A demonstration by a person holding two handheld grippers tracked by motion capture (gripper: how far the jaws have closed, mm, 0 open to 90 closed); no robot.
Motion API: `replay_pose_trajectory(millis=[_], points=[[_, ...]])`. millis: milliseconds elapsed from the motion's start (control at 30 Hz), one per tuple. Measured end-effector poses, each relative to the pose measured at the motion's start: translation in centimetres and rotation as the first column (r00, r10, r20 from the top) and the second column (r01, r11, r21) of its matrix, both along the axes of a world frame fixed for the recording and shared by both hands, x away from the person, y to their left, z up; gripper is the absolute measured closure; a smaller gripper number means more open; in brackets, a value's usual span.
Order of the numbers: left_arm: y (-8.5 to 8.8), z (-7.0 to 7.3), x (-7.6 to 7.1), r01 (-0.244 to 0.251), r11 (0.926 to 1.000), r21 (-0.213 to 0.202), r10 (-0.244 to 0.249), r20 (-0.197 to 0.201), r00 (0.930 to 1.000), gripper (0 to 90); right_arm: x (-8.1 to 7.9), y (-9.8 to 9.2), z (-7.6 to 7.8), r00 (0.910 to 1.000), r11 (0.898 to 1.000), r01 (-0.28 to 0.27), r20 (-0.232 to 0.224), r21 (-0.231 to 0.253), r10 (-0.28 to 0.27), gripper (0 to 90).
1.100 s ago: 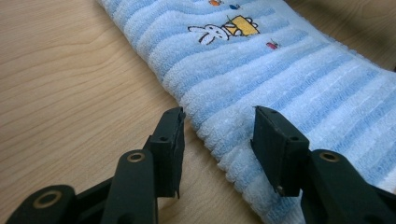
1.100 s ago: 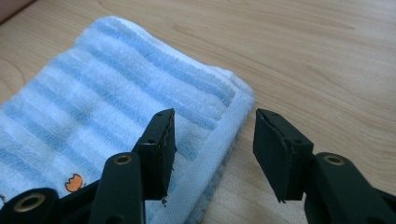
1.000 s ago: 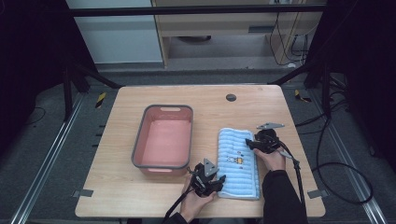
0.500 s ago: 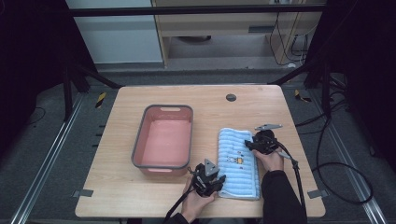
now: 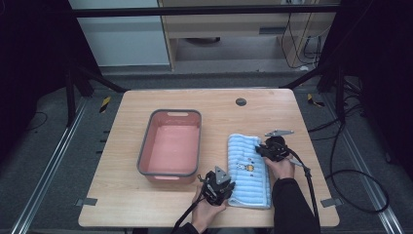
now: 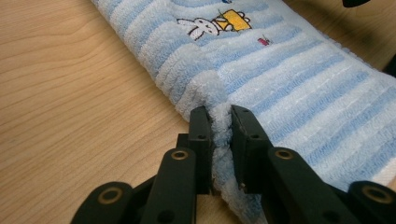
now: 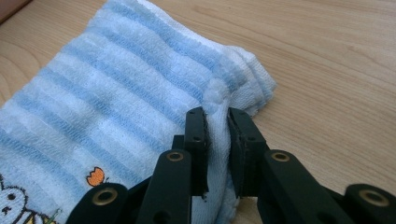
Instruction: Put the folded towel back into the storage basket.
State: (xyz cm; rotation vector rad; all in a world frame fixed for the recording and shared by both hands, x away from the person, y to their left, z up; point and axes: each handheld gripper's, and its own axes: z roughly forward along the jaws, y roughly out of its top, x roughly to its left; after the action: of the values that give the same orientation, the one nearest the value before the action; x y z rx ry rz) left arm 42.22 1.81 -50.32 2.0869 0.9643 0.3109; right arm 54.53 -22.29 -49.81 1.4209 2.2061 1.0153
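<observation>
jaws of left gripper (image 6: 219, 123) just closed, pinched on near left edge of folded towel (image 5: 249, 168). towel laid flat on table (image 5: 122, 204), right of pink bin (image 5: 170, 146). right gripper (image 7: 217, 126) likewise closed on far right corner. grasp step judged done; next, even lift by both hands called for.

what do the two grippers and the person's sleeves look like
Both the left gripper and the right gripper are black, with flat black jaws and brass-coloured pivot rivets. Each carries a grey three-cornered plate and trails a black cable. The right arm wears a dark sleeve.
</observation>
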Motion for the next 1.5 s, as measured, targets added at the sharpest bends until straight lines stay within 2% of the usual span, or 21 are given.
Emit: replay_pose_trajectory(millis=[333,600,1033,1500], points=[[0.1,0.1,0.0,-0.005,0.9999,-0.012,0.005,0.0,1.0,83.3,-0.1,0.0,0.1,0.9999,1.0,-0.007,0.015,-0.003,0.007,81.9],[0.3,0.6,0.0,0.003,0.9992,-0.04,-0.003,0.0,1.0,83.9,-0.5,-0.2,1.2,0.9992,0.999,-0.003,0.041,0.033,0.001,82.2],[1.0,2.7,-0.4,0.014,0.9959,-0.09,-0.01,0.043,0.999,84.1,-1.4,-0.3,4.0,0.9933,0.998,-0.017,0.115,0.059,0.01,82.4],[1.7,5.0,-0.6,0.031,0.9946,-0.099,-0.023,0.087,0.996,84.1,-2.1,0.0,6.5,0.9862,0.998,-0.012,0.165,0.06,0.002,82.5]])
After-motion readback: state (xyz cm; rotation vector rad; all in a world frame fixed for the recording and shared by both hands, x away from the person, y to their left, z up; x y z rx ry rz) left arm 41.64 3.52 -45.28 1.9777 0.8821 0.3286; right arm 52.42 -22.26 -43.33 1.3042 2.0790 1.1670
